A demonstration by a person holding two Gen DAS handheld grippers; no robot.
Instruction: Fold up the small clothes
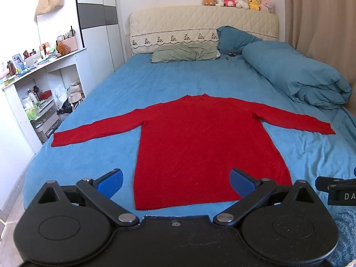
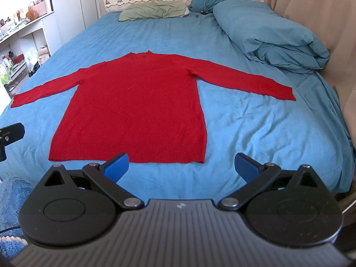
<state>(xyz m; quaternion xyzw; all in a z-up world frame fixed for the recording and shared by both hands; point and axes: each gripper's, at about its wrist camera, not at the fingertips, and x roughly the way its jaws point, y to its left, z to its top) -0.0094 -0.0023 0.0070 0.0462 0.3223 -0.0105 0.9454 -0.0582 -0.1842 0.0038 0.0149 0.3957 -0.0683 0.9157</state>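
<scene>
A red long-sleeved sweater (image 1: 200, 142) lies flat on the blue bed sheet (image 1: 144, 84), both sleeves spread out sideways and the hem toward me. It also shows in the right wrist view (image 2: 133, 106). My left gripper (image 1: 175, 181) is open and empty, hovering above the hem near the bed's near edge. My right gripper (image 2: 181, 165) is open and empty, just short of the hem's right corner. The left gripper's edge (image 2: 11, 133) shows at the left of the right wrist view, and the right gripper's edge (image 1: 338, 189) shows at the right of the left wrist view.
A rolled blue duvet (image 1: 296, 75) lies along the bed's right side. A green pillow (image 1: 184, 53) and a blue pillow (image 1: 233, 37) lie at the headboard. White shelves (image 1: 42, 84) with clutter stand to the left. A curtain (image 2: 311, 11) hangs on the right.
</scene>
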